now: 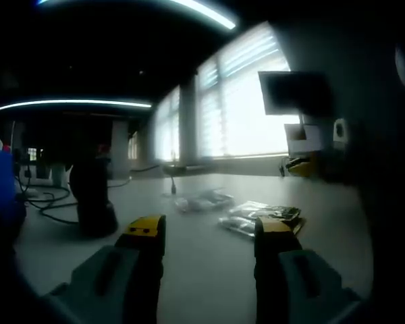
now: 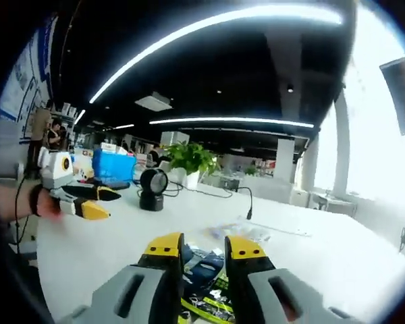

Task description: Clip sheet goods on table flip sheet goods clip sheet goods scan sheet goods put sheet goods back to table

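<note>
In the left gripper view my left gripper (image 1: 209, 233) stands open above the pale table (image 1: 209, 270), with nothing between its yellow-tipped jaws. Two clear sheet-goods packets (image 1: 262, 217) (image 1: 204, 200) lie on the table just beyond it. A black scanner (image 1: 92, 197) stands to the left. In the right gripper view my right gripper (image 2: 204, 248) is shut on a dark blue and yellow-green packet (image 2: 204, 280) that fills the narrow gap between its jaws. The scanner (image 2: 152, 189) faces it from further back. The left gripper (image 2: 88, 200) shows at far left, held by a hand.
More clear packets (image 2: 246, 233) lie on the table past the right gripper. Cables (image 1: 44, 199) run beside the scanner. A blue bin (image 2: 113, 167), a potted plant (image 2: 189, 158) and a thin microphone stand (image 2: 248, 202) stand further back. Bright windows (image 1: 243, 108) line the wall.
</note>
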